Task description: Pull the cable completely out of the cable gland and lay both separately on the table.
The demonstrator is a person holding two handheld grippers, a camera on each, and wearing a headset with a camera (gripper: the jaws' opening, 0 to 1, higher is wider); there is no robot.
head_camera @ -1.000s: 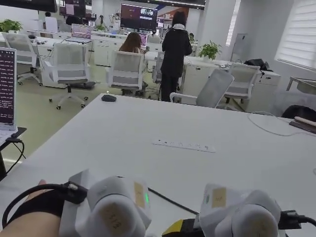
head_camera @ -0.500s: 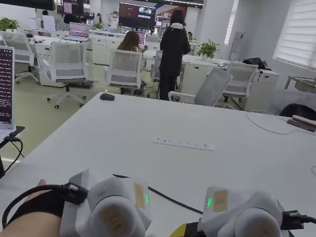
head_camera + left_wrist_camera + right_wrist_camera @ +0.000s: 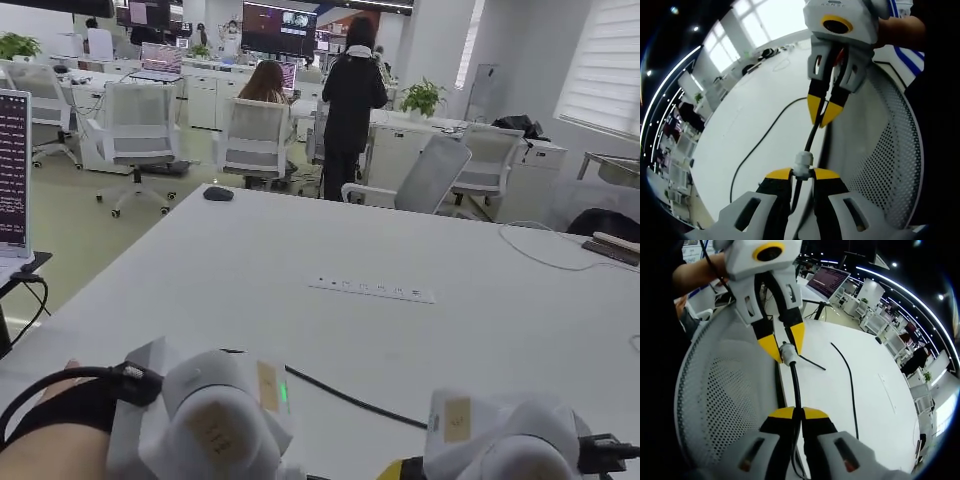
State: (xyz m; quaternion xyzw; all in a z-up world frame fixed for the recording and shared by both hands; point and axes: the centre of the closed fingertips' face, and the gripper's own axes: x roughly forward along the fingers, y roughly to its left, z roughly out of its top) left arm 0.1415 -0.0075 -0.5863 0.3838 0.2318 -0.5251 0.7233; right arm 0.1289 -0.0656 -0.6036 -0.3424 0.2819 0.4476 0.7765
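In the left gripper view my left gripper [image 3: 801, 174] is shut on the white cable gland [image 3: 803, 163], held over the table's near edge. The black cable [image 3: 815, 127] leaves the gland and passes a short way on between the yellow tips of my right gripper [image 3: 824, 110], which is shut on it. The right gripper view shows the same from the other side: my right gripper [image 3: 797, 413] pinches the cable [image 3: 794, 385], and the gland [image 3: 787, 353] sits between the left gripper's tips. The rest of the cable [image 3: 345, 396] trails across the white table [image 3: 300, 260].
A white perforated mesh surface [image 3: 880, 150] lies under both grippers by the table edge. On the table are an inset socket strip [image 3: 372, 291], a dark mouse [image 3: 218, 193] and a thin white lead [image 3: 540, 262]. A screen [image 3: 12, 175] stands at left; office chairs and a standing person [image 3: 355, 100] are beyond.
Both gripper bodies sit slightly lower in the head view and the left one a little further left, so more cable shows on the table. Both grips are unchanged.
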